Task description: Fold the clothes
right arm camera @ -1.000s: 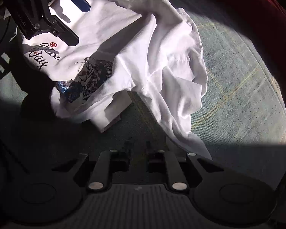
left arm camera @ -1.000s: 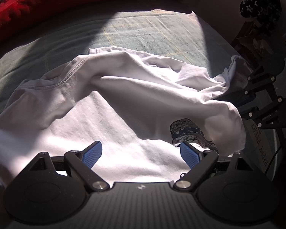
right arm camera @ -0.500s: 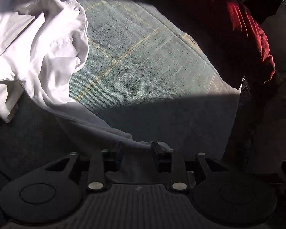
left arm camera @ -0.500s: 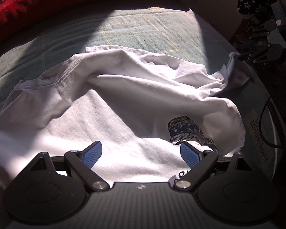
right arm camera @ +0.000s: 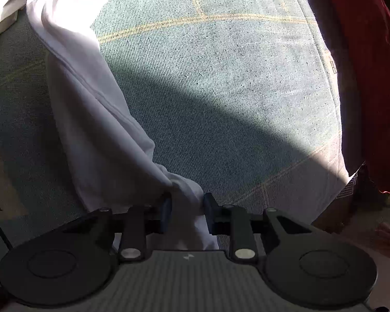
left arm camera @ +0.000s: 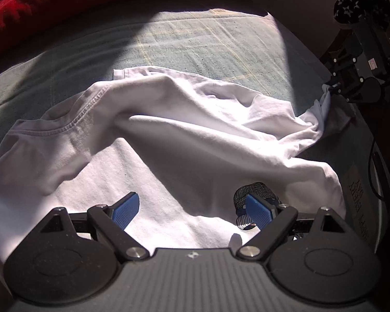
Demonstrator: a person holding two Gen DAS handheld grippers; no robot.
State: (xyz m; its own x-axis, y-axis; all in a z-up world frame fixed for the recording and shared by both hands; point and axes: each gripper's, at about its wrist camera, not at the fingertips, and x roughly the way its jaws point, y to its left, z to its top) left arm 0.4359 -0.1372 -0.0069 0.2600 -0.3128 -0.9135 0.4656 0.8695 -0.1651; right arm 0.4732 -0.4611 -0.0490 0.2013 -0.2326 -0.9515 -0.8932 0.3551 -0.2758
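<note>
One white T-shirt (left arm camera: 184, 135) is spread crumpled on a green blanket (left arm camera: 208, 44), a printed figure showing near its lower edge. A bunched corner of it is pinched by the right gripper (right arm camera: 187, 208), whose jaws have just been closing on the cloth. The left gripper (left arm camera: 192, 208) is held spread above the shirt's middle, gripping nothing. The step in hand is judged to be straightening the shirt before folding; next, a second edge probably needs to be caught and drawn taut. Two grippers and one red quilt (left arm camera: 39, 2) are counted.

Sunlit green bedspread (left arm camera: 208, 44) — red blanket (left arm camera: 39, 2)
</note>
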